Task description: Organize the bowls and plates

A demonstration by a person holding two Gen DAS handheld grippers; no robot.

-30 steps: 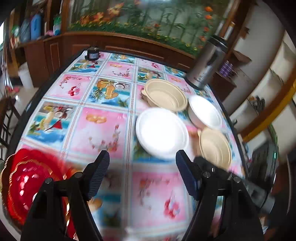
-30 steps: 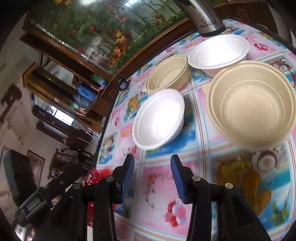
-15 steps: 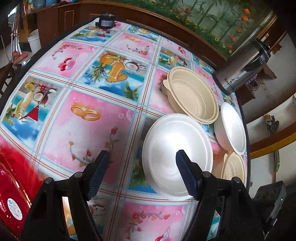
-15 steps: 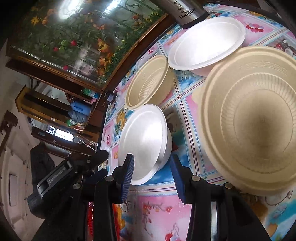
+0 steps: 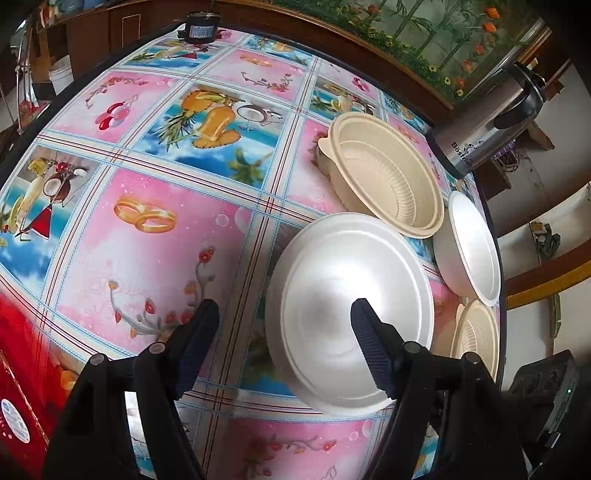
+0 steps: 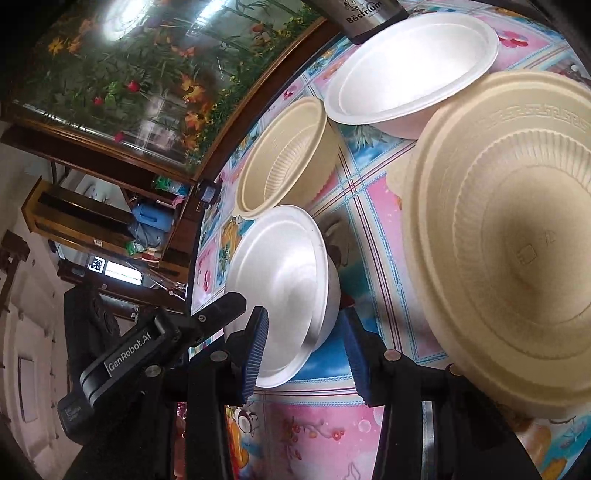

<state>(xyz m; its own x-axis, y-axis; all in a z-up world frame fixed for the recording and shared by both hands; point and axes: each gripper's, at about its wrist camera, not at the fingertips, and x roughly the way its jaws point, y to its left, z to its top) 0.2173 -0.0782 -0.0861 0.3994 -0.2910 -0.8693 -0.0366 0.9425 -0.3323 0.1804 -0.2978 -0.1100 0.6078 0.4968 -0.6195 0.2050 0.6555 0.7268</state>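
Note:
A white foam bowl [image 5: 347, 291] sits on the flowered tablecloth; it also shows in the right wrist view [image 6: 284, 284]. My left gripper [image 5: 284, 325] is open, its right finger over the bowl's inside and its left finger outside the near rim. My right gripper [image 6: 304, 339] is open with its fingers astride that bowl's near rim. A beige bowl [image 5: 384, 184] lies behind it, a second white bowl [image 5: 469, 243] to the right, and another beige bowl [image 6: 509, 243] is close on my right.
A steel thermos [image 5: 484, 122] stands at the table's far right corner. A red tray [image 5: 22, 369] lies at the left near edge. A small black device [image 5: 199, 29] sits at the far edge. The left gripper's body [image 6: 147, 354] shows in the right wrist view.
Both grippers have moved in towards the near white bowl, which now looms larger in both views. Both stayed open.

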